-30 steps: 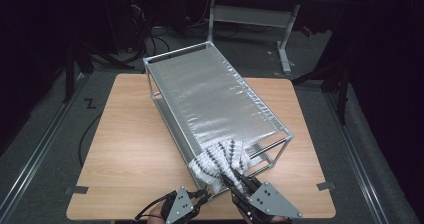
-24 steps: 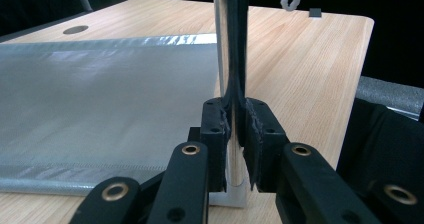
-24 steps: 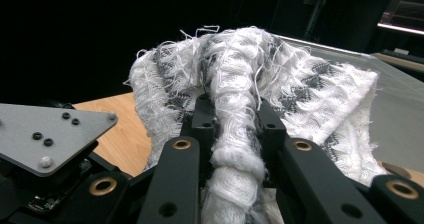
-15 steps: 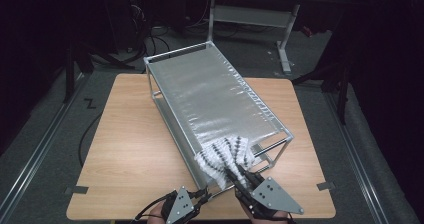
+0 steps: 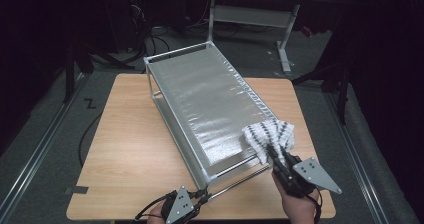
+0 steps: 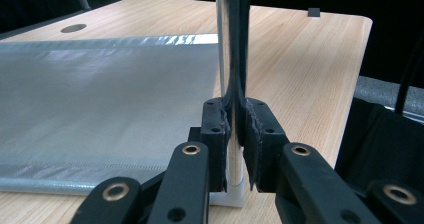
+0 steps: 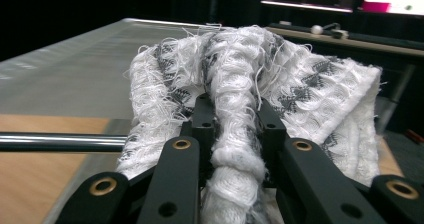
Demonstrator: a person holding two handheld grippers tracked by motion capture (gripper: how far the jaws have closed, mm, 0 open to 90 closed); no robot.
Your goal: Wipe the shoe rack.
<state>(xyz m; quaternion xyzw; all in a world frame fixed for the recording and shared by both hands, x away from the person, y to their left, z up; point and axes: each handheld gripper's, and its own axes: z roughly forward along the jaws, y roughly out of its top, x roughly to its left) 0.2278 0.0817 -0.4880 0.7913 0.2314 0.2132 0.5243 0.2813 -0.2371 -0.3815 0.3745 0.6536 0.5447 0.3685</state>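
Two tools working: left tool (image 6: pixel 233 134) clamping rack leg (image 6: pixel 232 44), steadying rack (image 5: pixel 200 89) at frame centre. Right tool (image 7: pixel 232 121) gripping cloth (image 5: pixel 268 134), lower right on shelf's near corner. Wiping partly done, judging; far shelf remaining.

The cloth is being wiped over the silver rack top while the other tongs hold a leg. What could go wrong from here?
1. The cloth sits at the right edge of the rack; it may slide off the top or snag on the frame rods.
2. The right tongs pinch only one fold, and loose threads show; the cloth could pull free.
3. The left tongs clamp a smooth metal leg; it may slip, letting the rack shift.
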